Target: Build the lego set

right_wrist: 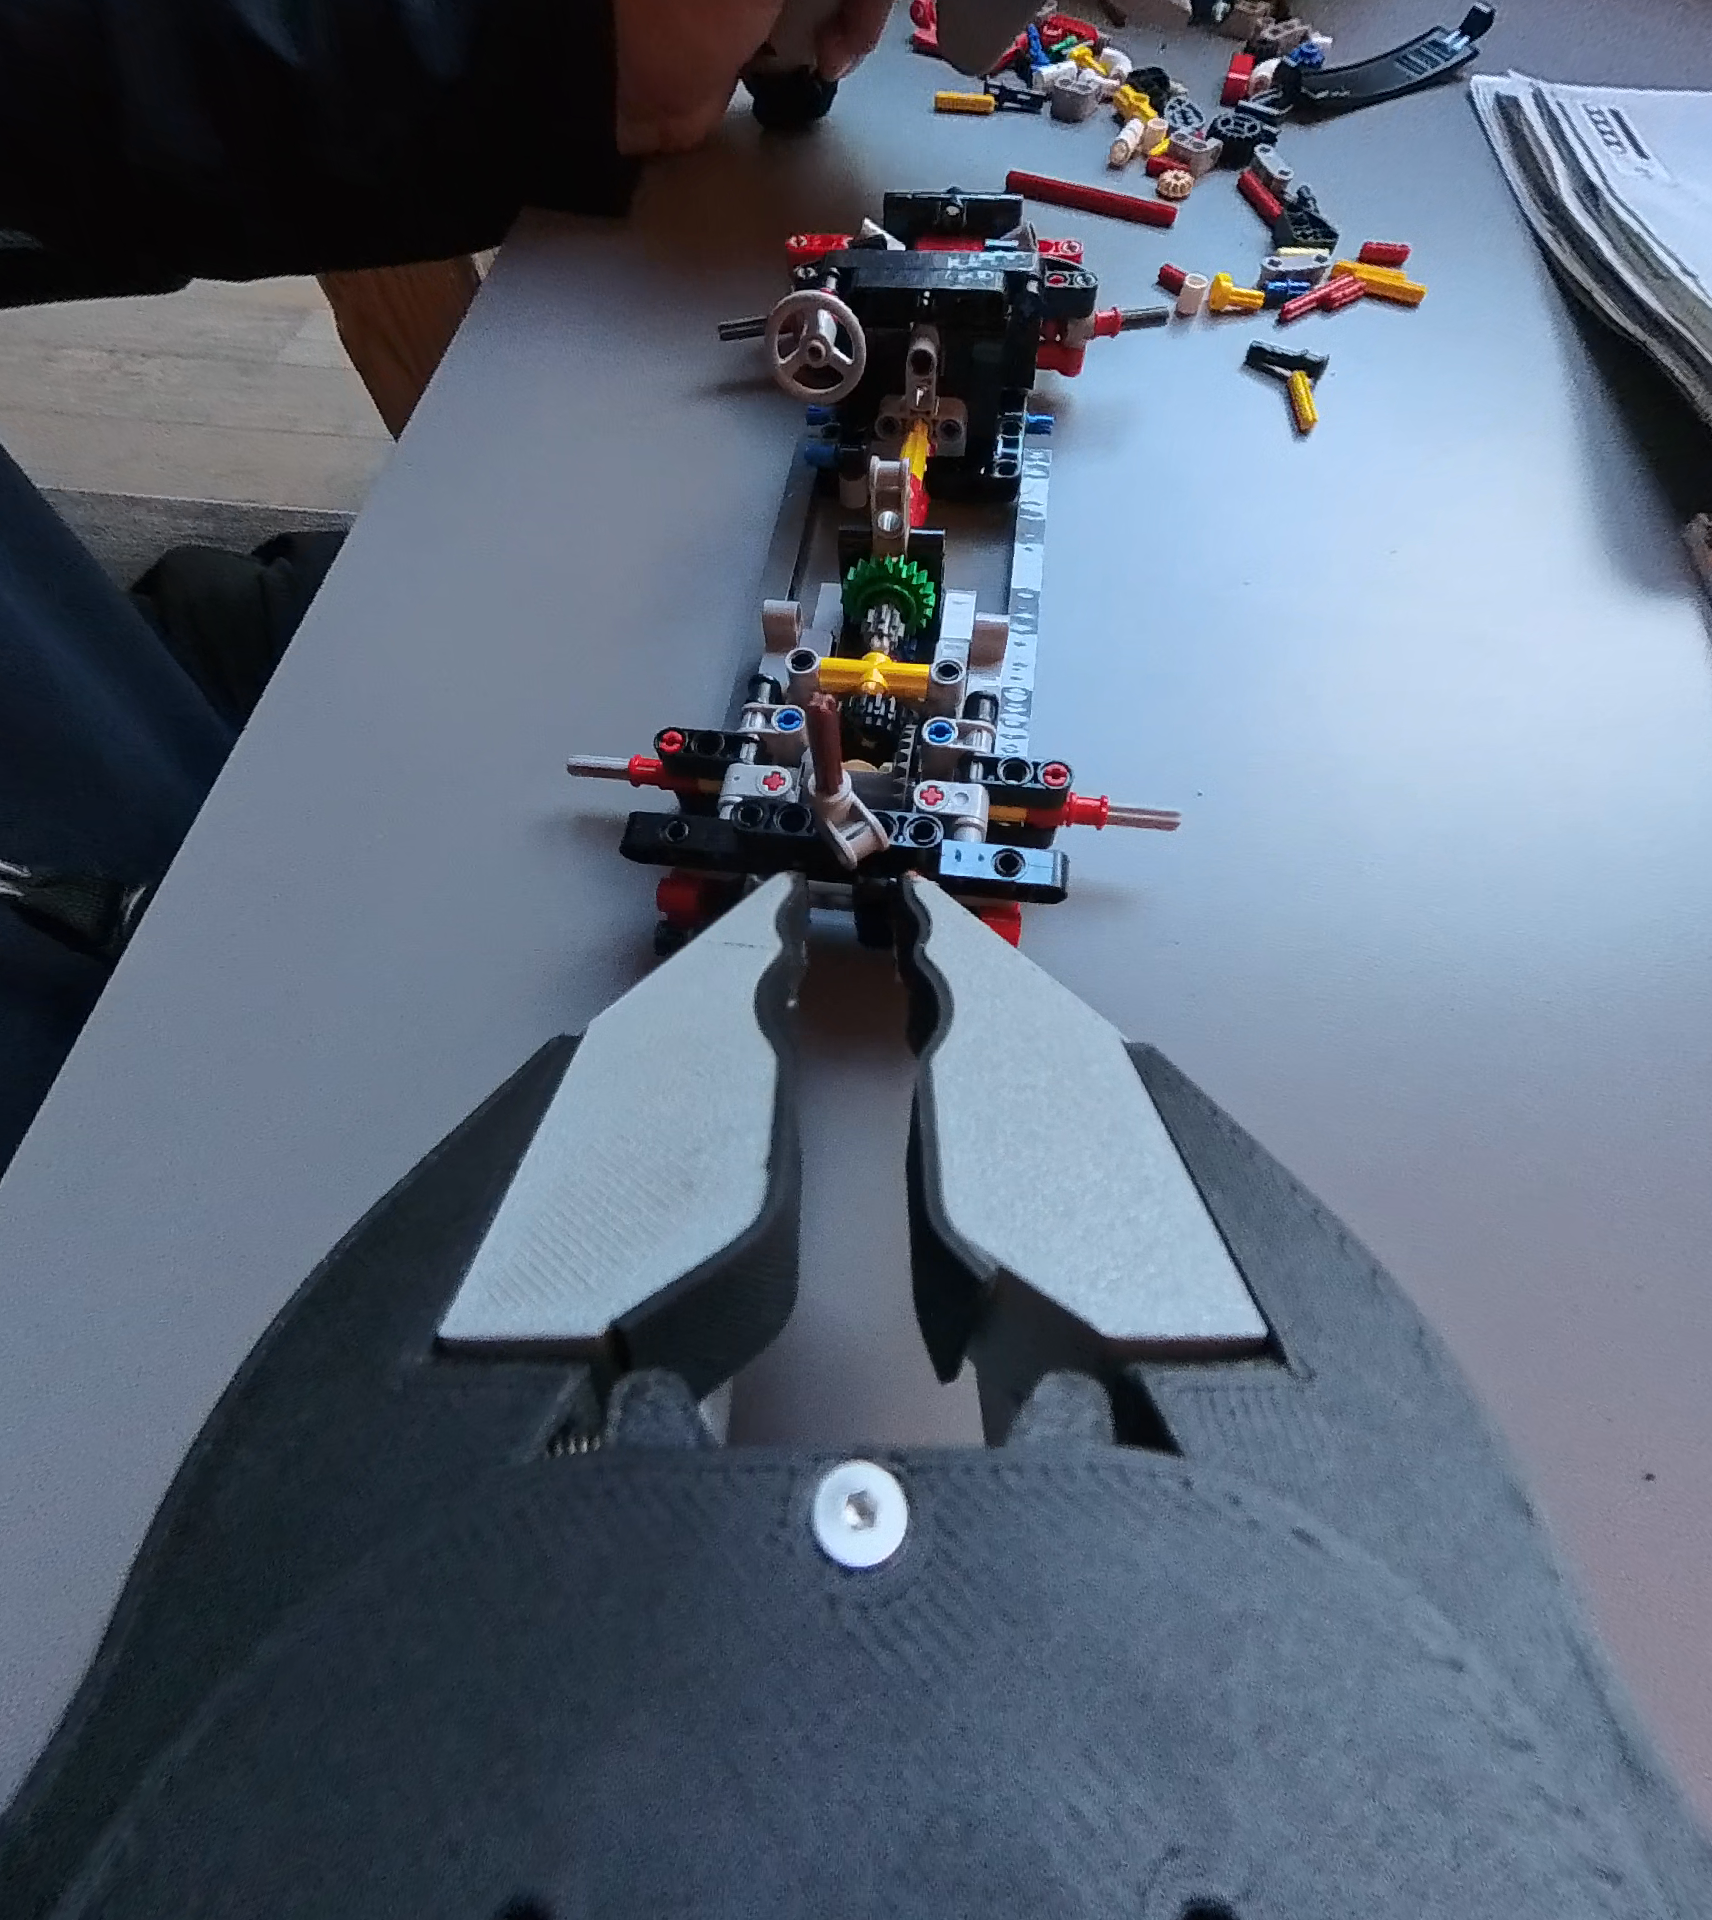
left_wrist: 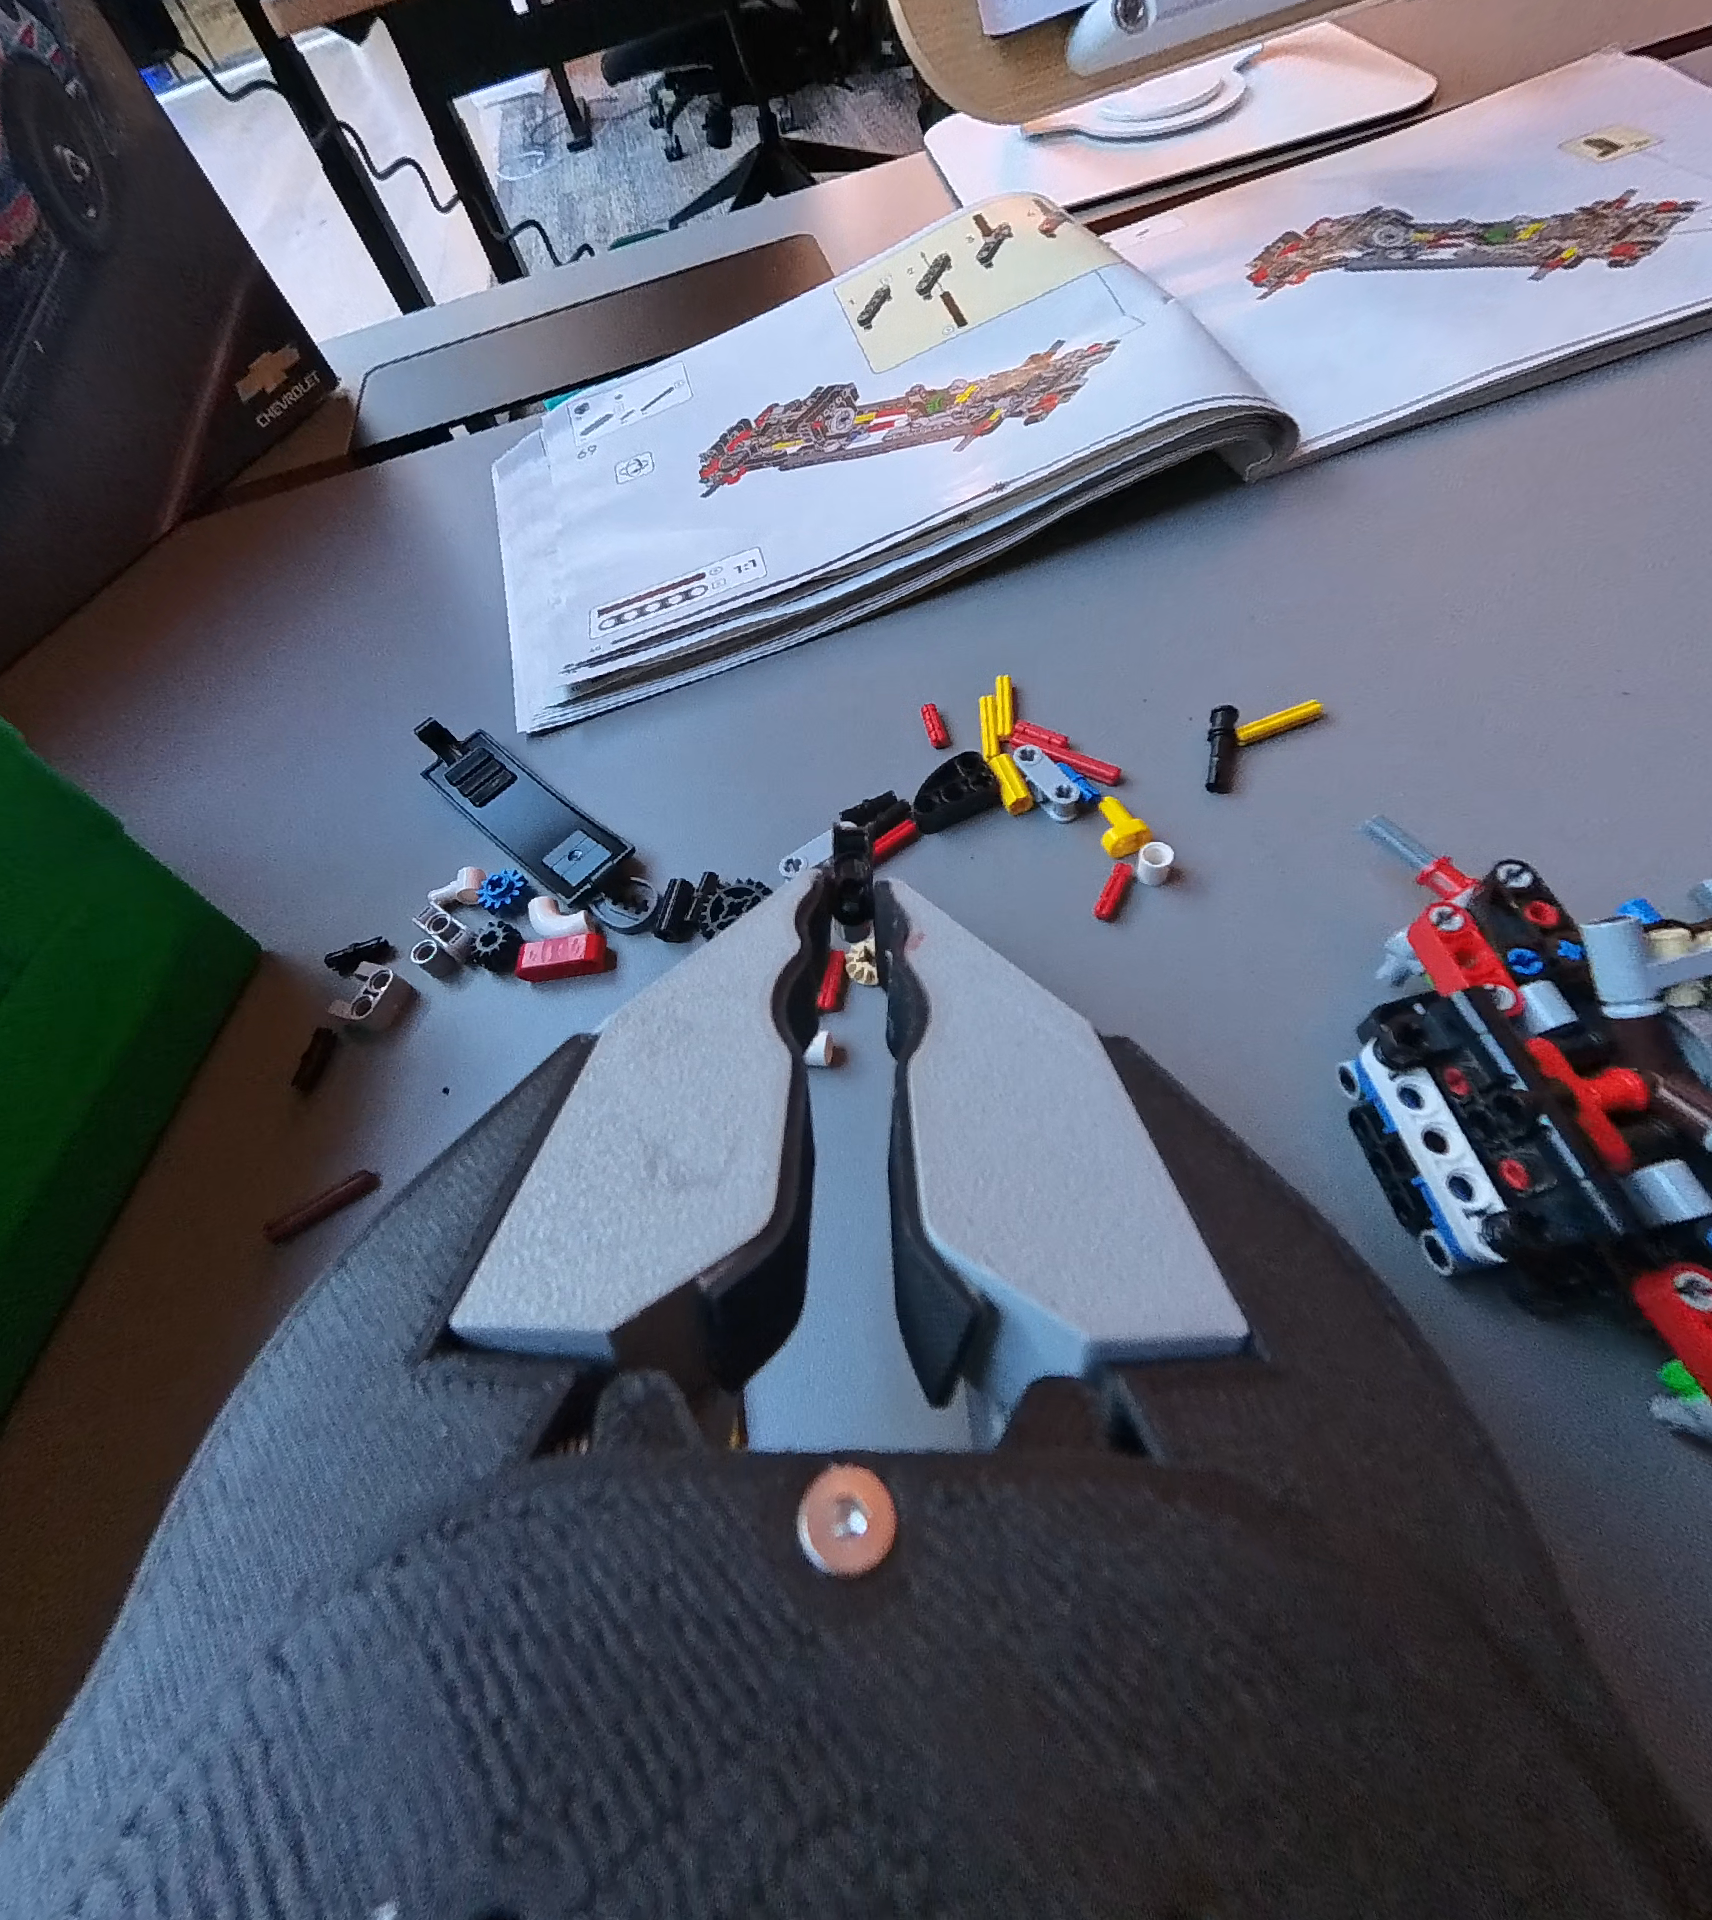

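On the table (left_wrist: 1351,582), loose parts (left_wrist: 1039,769) lie near the open manual (left_wrist: 831,468); the built chassis (left_wrist: 1558,1091) sits right, a bin (left_wrist: 21,987) left.

Bench (right_wrist: 1351,935): smooth grey laminate, matt with soft sheen.
Fingers (left_wrist: 675,1122): grey plastic, fine grainy matt faces; dark wavy inner pads.
Gripper body (right_wrist: 831,1714): black printed plastic, ribbed layer lines; bright metal screw (right_wrist: 858,1514).
Loose bricks (left_wrist: 1049,769): glossy moulded plastic.
Chassis model (right_wrist: 893,727): same glossy plastic.
Manual (left_wrist: 831,488): paper, slight gloss.
Bin (left_wrist: 21,987): green plastic, ridged.
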`<action>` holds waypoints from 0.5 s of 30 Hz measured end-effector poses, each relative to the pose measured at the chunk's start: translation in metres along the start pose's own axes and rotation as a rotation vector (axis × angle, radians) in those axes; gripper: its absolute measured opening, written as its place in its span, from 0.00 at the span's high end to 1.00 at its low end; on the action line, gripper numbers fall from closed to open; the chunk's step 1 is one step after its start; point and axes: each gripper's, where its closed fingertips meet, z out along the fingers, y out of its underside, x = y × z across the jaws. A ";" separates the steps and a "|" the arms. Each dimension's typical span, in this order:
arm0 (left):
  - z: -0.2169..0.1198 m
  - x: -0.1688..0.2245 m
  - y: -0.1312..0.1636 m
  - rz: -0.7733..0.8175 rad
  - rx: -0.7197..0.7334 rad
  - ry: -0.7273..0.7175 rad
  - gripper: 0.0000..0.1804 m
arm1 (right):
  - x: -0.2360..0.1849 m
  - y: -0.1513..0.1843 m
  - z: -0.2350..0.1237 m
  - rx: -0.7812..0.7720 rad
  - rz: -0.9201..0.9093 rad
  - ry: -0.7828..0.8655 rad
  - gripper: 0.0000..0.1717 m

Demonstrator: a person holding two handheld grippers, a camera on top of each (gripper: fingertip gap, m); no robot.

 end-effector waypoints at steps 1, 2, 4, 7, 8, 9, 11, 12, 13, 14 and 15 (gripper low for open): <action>0.000 0.000 0.000 0.001 0.000 -0.001 0.97 | 0.000 0.000 0.000 -0.001 -0.004 0.000 0.93; 0.000 0.000 0.000 0.002 0.001 -0.001 0.97 | -0.001 0.000 0.000 -0.001 -0.006 0.000 0.93; 0.000 0.000 0.000 0.003 0.000 -0.002 0.97 | -0.001 0.000 0.000 0.000 -0.006 -0.002 0.92; 0.000 0.000 0.000 0.005 -0.001 -0.002 0.97 | -0.001 0.000 -0.001 0.003 0.001 -0.005 0.92; 0.000 0.000 0.000 0.005 -0.002 -0.002 0.97 | 0.000 0.000 -0.001 0.004 0.004 -0.006 0.92; 0.000 0.000 0.000 0.006 -0.003 -0.003 0.97 | 0.000 0.000 -0.001 0.005 0.006 -0.008 0.92; 0.000 0.000 0.000 0.007 -0.004 -0.002 0.97 | -0.001 0.000 -0.001 0.008 0.009 -0.011 0.91; 0.000 0.001 0.001 0.007 -0.005 -0.002 0.97 | -0.001 0.000 -0.002 0.009 0.010 -0.013 0.91; 0.001 0.001 0.001 0.007 -0.006 -0.001 0.97 | -0.001 0.000 -0.002 0.011 0.011 -0.014 0.91; 0.000 0.001 0.001 0.007 -0.007 -0.001 0.97 | -0.001 0.000 -0.002 0.012 0.013 -0.016 0.91; 0.001 0.001 0.001 0.007 -0.007 -0.001 0.97 | -0.001 0.000 -0.002 0.014 0.016 -0.018 0.91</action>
